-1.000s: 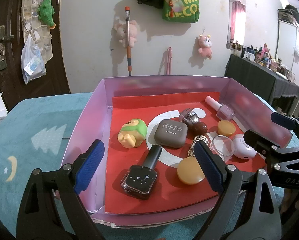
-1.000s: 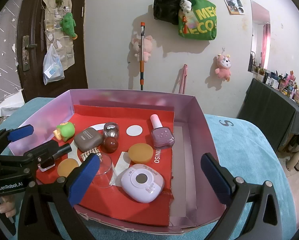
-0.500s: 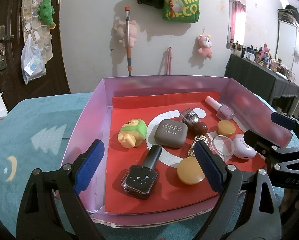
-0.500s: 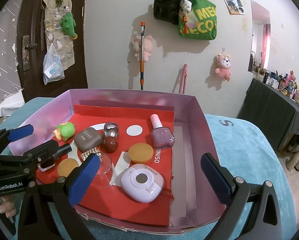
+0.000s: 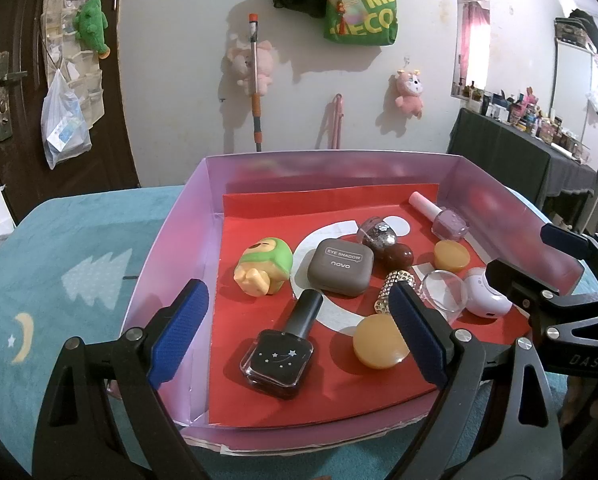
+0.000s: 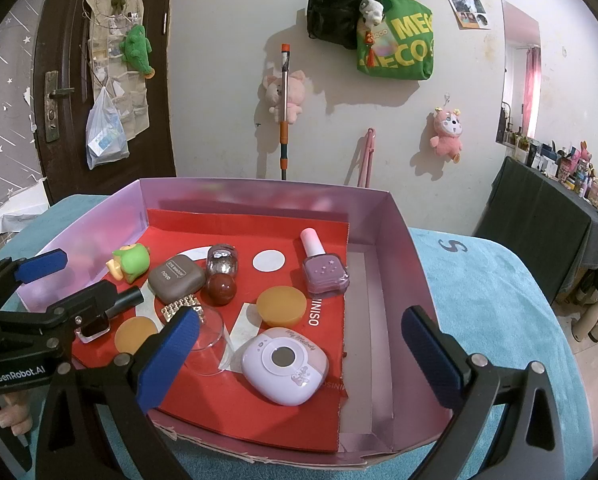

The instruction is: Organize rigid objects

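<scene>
A shallow pink box [image 5: 171, 240] [image 6: 403, 248] with a red liner holds several small items. In the left wrist view these are a black nail polish bottle [image 5: 277, 354], a green-hooded toy [image 5: 264, 266], a brown eye shadow case [image 5: 341, 266], an orange disc [image 5: 379, 346], a clear lid [image 5: 445, 294] and a lilac polish bottle [image 5: 445, 220]. The right wrist view shows a lilac compact [image 6: 285, 364] and a second orange disc [image 6: 281, 306]. My left gripper [image 5: 299, 336] is open and empty over the box's near edge. My right gripper [image 6: 299, 364] is open and empty above the compact.
The box sits on a teal cloth [image 5: 59, 260] [image 6: 499, 300]. A dark ball [image 6: 221, 289], a glitter jar [image 6: 222, 258] and a rhinestone piece [image 5: 393, 286] lie mid-box. A bare strip of box floor [image 6: 369, 320] lies right of the liner. A dark dresser [image 6: 547, 216] stands far right.
</scene>
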`<move>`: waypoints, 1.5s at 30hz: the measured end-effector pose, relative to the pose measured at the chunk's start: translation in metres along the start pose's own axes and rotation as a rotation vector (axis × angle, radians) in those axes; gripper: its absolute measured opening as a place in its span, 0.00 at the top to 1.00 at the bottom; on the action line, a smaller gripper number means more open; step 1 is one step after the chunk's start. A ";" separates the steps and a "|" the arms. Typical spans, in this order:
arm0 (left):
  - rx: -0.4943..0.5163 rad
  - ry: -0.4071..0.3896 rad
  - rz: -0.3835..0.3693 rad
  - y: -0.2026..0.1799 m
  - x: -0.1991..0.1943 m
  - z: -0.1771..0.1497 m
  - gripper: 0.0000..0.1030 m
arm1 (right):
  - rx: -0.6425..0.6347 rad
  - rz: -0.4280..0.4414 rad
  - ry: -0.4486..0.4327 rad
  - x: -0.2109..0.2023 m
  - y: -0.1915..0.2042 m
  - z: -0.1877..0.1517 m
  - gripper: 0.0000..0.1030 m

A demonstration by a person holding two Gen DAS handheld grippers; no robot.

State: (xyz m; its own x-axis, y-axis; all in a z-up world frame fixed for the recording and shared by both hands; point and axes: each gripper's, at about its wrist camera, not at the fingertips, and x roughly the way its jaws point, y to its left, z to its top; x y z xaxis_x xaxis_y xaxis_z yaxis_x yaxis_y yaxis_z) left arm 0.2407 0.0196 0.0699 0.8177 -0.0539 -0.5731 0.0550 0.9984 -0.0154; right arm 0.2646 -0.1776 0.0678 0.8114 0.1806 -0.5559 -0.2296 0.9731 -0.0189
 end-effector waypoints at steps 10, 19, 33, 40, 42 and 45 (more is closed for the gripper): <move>0.000 -0.001 0.000 0.000 0.000 0.000 0.10 | 0.000 0.000 0.000 0.000 0.000 0.000 0.00; 0.005 -0.008 -0.007 -0.002 0.000 0.002 0.10 | 0.000 0.000 0.000 0.000 0.000 0.001 0.00; 0.006 -0.009 -0.006 -0.002 0.000 0.002 0.10 | 0.000 0.000 0.001 0.000 0.000 0.001 0.00; 0.005 -0.008 -0.006 -0.002 0.000 0.002 0.10 | -0.001 0.000 0.001 0.000 0.000 0.001 0.00; 0.005 -0.009 -0.006 -0.002 0.000 0.002 0.10 | -0.001 0.000 0.001 0.000 0.000 0.001 0.00; 0.006 -0.009 -0.007 -0.002 0.001 0.002 0.10 | -0.001 -0.001 0.001 0.000 0.000 0.001 0.00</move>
State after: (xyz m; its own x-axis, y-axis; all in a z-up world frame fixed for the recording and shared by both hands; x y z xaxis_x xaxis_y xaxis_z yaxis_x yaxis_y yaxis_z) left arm 0.2423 0.0172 0.0713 0.8222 -0.0616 -0.5659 0.0644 0.9978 -0.0150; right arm 0.2651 -0.1774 0.0687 0.8110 0.1799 -0.5567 -0.2295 0.9731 -0.0199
